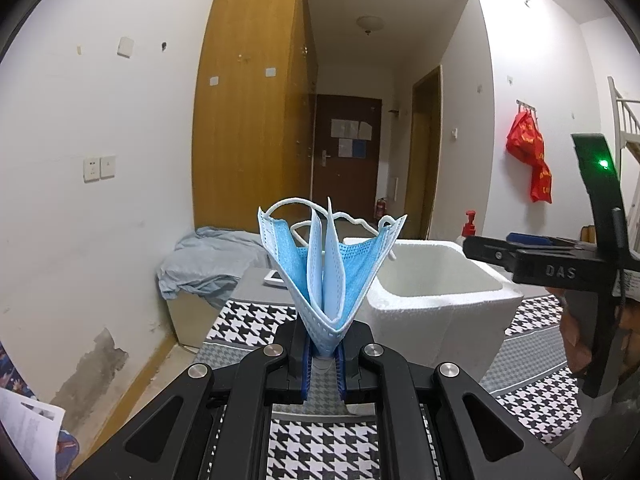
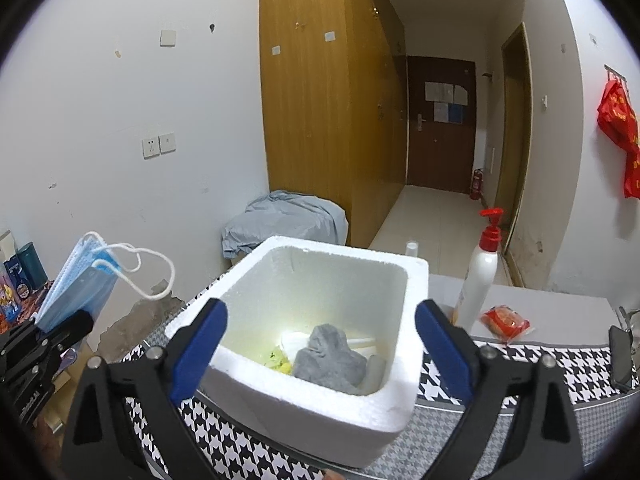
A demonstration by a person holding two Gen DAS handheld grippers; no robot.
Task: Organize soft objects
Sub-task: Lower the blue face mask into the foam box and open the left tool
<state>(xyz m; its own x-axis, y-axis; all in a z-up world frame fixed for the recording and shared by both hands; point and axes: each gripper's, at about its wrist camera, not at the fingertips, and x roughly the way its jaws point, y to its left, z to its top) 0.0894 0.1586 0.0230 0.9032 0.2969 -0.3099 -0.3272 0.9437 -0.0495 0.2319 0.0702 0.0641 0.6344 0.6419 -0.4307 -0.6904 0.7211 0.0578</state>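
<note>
Left gripper (image 1: 323, 354) pinches two face masks (image 1: 326, 268); right gripper (image 2: 320, 344) gapes.

The foam box (image 2: 320, 360) stands open-topped, its mouth unobstructed from above, though a grey cloth (image 2: 332, 360) and scraps cover much of its floor. Toward the tabletop's (image 2: 560, 308) far right edge, a pump bottle (image 2: 480, 276) stands just beside the box wall, narrowing passage there; a red packet (image 2: 506, 320) lies near it.

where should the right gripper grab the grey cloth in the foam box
Pinch the raised peak of the grey cloth, coming straight down through the open top of the foam box. The walls block any side approach, and the bunched peak stands above the rest. The right gripper is already open.
</note>
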